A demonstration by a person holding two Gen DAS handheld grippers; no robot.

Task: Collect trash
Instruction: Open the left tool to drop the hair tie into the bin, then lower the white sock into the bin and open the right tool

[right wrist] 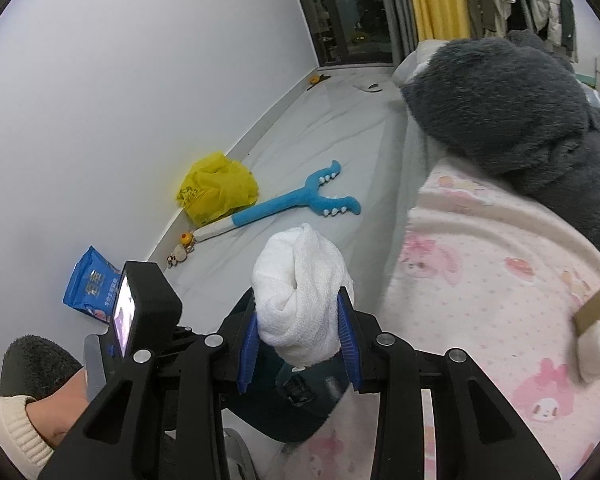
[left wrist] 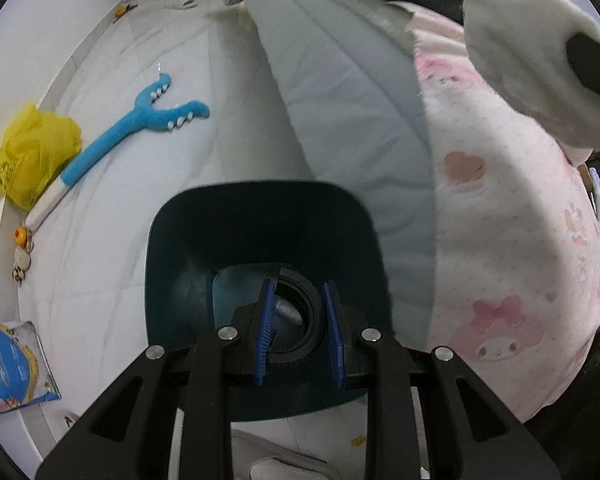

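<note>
Blur and my own linkage hide a good deal here. In the left wrist view my left gripper (left wrist: 300,330) has its blue pads (left wrist: 265,332) on either side of the near rim of a dark teal bin (left wrist: 180,248), which seems to hang from them, though I cannot tell for sure that they pinch it; inside the bin sits a black ribbed ring (left wrist: 300,322) with something grey in it that I cannot identify. The bin's lower wall is cut off behind the black arms. In the right wrist view my right gripper (right wrist: 298,338) is clamped on a wad of white tissue (right wrist: 302,292), held just above the bin, of which only a dark sliver shows below the tissue. Only that view shows the left rig's camera body (right wrist: 146,304) and my left hand under it. Both views share the yellow plastic bag (right wrist: 216,188) against the wall, the blue forked plush toy (right wrist: 296,200) touching it, and a blue packet (right wrist: 90,284) nearer me on the white floor (right wrist: 340,120). The pink patterned blanket (right wrist: 480,300) fills the right side, with a dark grey plush (right wrist: 500,96) above it.
</note>
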